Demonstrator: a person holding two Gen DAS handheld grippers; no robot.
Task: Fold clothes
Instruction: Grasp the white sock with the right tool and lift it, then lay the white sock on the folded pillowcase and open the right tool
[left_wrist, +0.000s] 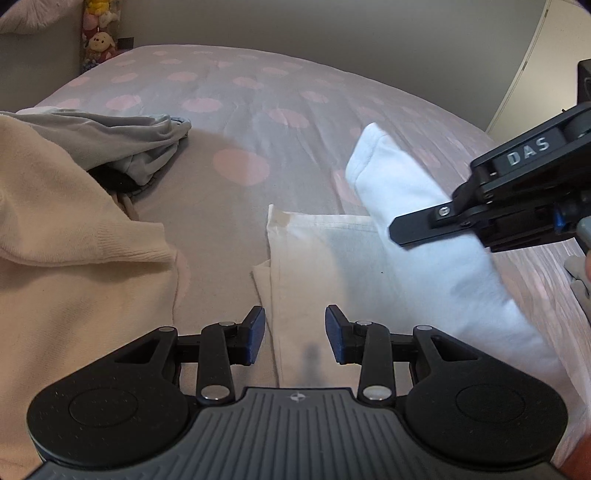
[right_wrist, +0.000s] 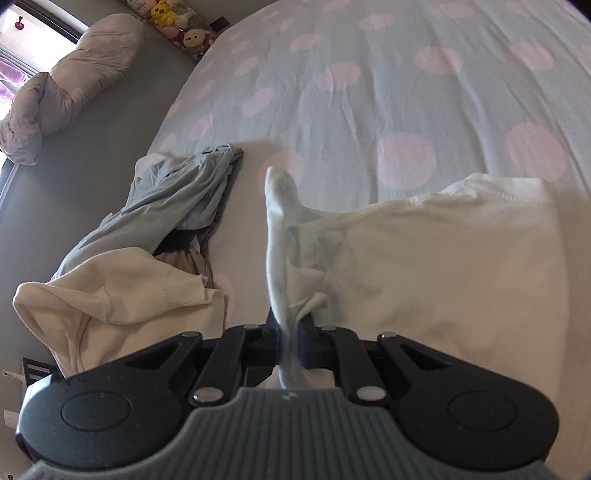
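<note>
A white T-shirt (left_wrist: 317, 258) lies on the bed, partly folded. My right gripper (right_wrist: 291, 343) is shut on a bunched fold of the white T-shirt (right_wrist: 424, 258) and lifts that part, which hangs as a raised white flap (left_wrist: 424, 221). In the left wrist view the right gripper (left_wrist: 402, 232) enters from the right. My left gripper (left_wrist: 294, 336) is open and empty, low over the shirt's left edge, one blue pad on each side of it.
A cream knit sweater (left_wrist: 74, 229) and a grey garment (left_wrist: 122, 140) lie piled at the left; both show in the right wrist view (right_wrist: 122, 291) (right_wrist: 177, 199). The bed sheet (left_wrist: 258, 110) is grey with pink dots. Plush toys (right_wrist: 177, 22) and a rolled duvet (right_wrist: 74, 81) lie beyond the bed.
</note>
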